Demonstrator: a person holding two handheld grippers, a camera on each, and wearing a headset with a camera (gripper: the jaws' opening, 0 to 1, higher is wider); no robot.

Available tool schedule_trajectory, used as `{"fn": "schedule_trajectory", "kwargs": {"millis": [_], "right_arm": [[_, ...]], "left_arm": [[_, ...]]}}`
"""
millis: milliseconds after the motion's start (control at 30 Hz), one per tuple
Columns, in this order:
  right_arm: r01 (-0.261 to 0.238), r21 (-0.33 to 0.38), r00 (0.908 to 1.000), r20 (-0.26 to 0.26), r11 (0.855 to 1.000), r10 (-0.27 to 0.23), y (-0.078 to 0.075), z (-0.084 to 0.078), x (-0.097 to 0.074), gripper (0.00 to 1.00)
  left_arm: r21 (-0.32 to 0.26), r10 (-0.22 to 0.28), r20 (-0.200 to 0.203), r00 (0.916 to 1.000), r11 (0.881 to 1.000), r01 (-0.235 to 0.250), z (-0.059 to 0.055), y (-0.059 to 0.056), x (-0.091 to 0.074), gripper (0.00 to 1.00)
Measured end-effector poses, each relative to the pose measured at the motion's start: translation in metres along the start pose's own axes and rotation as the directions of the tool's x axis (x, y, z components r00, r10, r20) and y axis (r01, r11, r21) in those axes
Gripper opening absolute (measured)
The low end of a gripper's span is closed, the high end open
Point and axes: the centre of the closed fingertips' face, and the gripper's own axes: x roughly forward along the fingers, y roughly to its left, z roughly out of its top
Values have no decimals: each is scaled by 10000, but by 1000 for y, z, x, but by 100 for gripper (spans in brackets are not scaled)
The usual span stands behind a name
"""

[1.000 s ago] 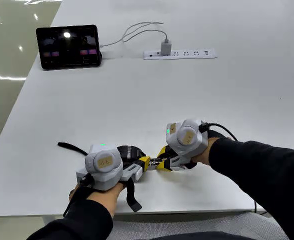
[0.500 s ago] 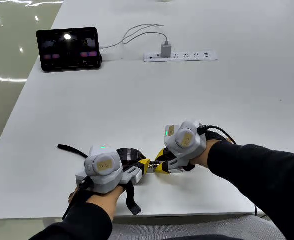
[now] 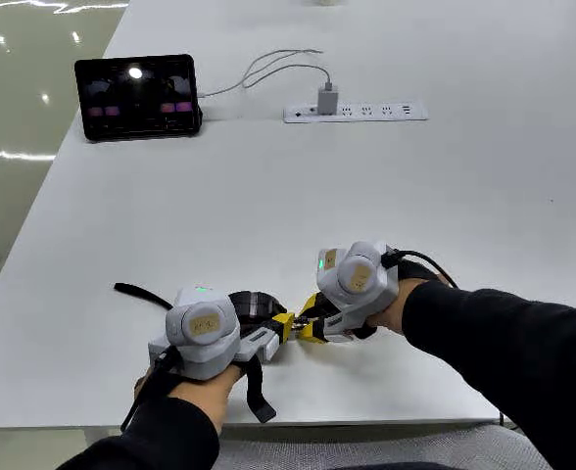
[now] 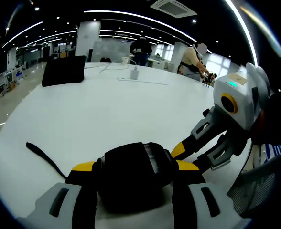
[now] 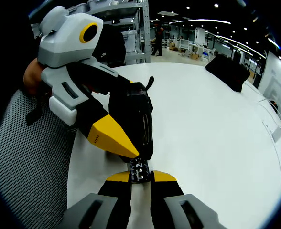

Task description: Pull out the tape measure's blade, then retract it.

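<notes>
Black tape measure (image 4: 135, 183) pinched across its case by left gripper (image 4: 135, 167), yellow jaw tips on either side. Touching tape measure's mouth, right gripper (image 5: 140, 177) pressed together on short bit of blade (image 5: 139, 168) sticking out. Black strap (image 3: 139, 292) trailing left of tape measure. Well beyond tape measure on white table (image 3: 366, 215): tablet (image 3: 136, 95), power strip (image 3: 366, 111) with charger (image 3: 327, 98) plugged in.

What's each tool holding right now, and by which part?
The left tool clamps the tape measure by the sides of its black case; the right tool pinches the blade at its short exposed end.
</notes>
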Motion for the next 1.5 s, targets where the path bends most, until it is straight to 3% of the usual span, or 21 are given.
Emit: {"fn": "schedule_trajectory", "kwargs": {"millis": [1500], "right_arm": [[32,111,9999,169,9999,-33,0,6,6,12]], "left_arm": [[-26,-13,12,10000,10000,13,0,-1,2,58]]}}
